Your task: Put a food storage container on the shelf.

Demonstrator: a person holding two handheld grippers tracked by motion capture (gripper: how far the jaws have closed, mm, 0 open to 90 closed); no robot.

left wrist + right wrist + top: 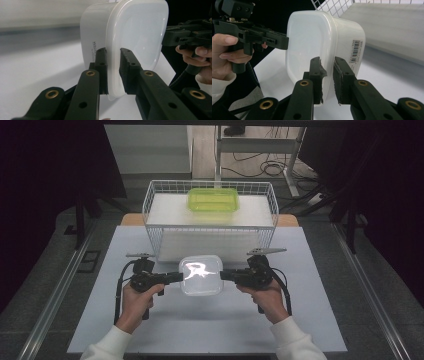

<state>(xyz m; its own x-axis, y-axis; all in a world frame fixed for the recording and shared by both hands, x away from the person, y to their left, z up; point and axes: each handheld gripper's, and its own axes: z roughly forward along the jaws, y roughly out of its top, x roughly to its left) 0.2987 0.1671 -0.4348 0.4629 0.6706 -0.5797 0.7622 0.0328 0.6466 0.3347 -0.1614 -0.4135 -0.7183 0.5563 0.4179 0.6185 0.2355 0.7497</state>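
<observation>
**Two tools pinch one white box**

The white box (200, 275) sits over the worktop (100, 310), just in front of the wire basket (150, 205). The left tool (176, 277) pinches the box's rim on one side. The right tool (226, 275) pinches the rim on the other side (each tool has its two black jaws pressed on the lid edge). A green box (213, 199) sits in the basket, well apart from the white one.
</observation>
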